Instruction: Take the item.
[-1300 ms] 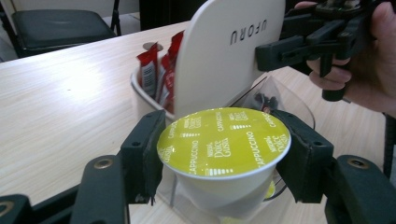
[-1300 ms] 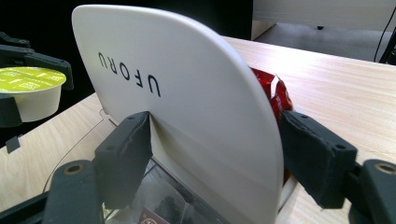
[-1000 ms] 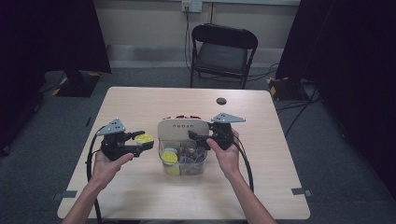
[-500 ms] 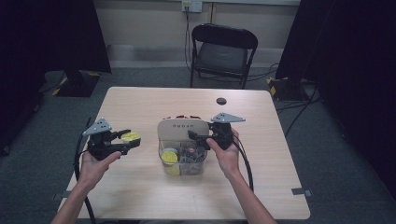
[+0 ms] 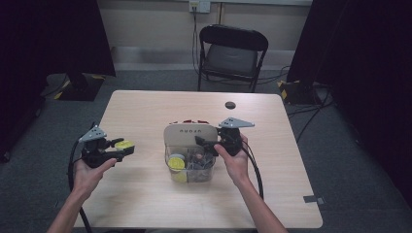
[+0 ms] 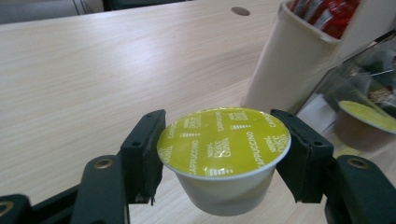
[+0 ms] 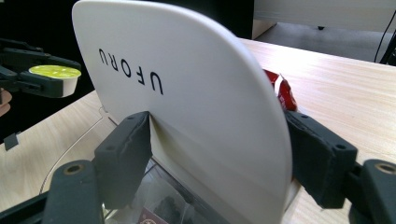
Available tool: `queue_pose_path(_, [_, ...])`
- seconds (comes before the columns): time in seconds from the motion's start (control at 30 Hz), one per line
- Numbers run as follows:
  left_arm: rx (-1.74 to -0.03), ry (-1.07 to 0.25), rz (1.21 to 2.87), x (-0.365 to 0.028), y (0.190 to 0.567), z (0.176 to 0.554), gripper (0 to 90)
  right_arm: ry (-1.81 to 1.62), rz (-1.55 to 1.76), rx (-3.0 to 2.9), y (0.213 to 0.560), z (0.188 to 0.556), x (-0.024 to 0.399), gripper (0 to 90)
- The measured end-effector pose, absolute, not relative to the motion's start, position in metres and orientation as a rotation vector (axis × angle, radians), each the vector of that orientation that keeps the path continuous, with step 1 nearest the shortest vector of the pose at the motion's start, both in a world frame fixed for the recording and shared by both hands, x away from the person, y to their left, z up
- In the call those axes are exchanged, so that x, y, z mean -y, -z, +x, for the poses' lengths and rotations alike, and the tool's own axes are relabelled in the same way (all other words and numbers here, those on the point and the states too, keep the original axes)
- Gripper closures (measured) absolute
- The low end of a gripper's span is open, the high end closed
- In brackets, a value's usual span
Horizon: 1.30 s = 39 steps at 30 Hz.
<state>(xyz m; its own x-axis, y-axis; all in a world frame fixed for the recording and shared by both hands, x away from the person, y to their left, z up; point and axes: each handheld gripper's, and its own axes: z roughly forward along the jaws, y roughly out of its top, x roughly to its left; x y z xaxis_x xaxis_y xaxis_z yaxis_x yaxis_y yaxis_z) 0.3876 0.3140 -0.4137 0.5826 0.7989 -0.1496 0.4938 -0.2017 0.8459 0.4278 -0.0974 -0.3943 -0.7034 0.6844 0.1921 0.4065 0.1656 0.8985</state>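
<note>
A coffee capsule (image 5: 125, 145) (image 6: 223, 140) with a yellow-green foil lid and white cup hangs just above the table, left of the organiser. My left gripper (image 5: 123, 147) (image 6: 223, 156) is shut on it, one pad on each side of the cup. The organiser has a cream panel (image 5: 189, 132) (image 7: 187, 93) printed UFORU and a clear bin (image 5: 192, 170) in front. My right gripper (image 5: 202, 141) (image 7: 219, 158) is shut on the right edge of that panel. Another yellow-lidded capsule (image 5: 176, 162) (image 6: 369, 116) lies in the bin.
Red sachets (image 5: 194, 121) (image 6: 327, 11) stand in the compartment behind the panel. A round black grommet (image 5: 230, 105) sits in the tabletop at the back. A folding chair (image 5: 233, 53) stands beyond the far table edge (image 5: 194, 92). Bare wood lies to the left of the organiser.
My left hand has carried the capsule leftward and a little lower, away from the organiser. The right gripper has kept its hold on the panel without moving.
</note>
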Motion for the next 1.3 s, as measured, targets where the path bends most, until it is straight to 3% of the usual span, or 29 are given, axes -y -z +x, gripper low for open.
queue_pose_path(0.73, [-1.123,-0.322,1.969,-0.308,0.468,0.402,38.5,-1.547,1.049,-2.187,0.395,0.428,0.096,25.4])
queue_pose_path(1.3, [-1.177,-0.323,1.998,-0.307,0.482,0.416,38.5,-1.547,1.047,-2.189,0.395,0.428,0.096,25.4])
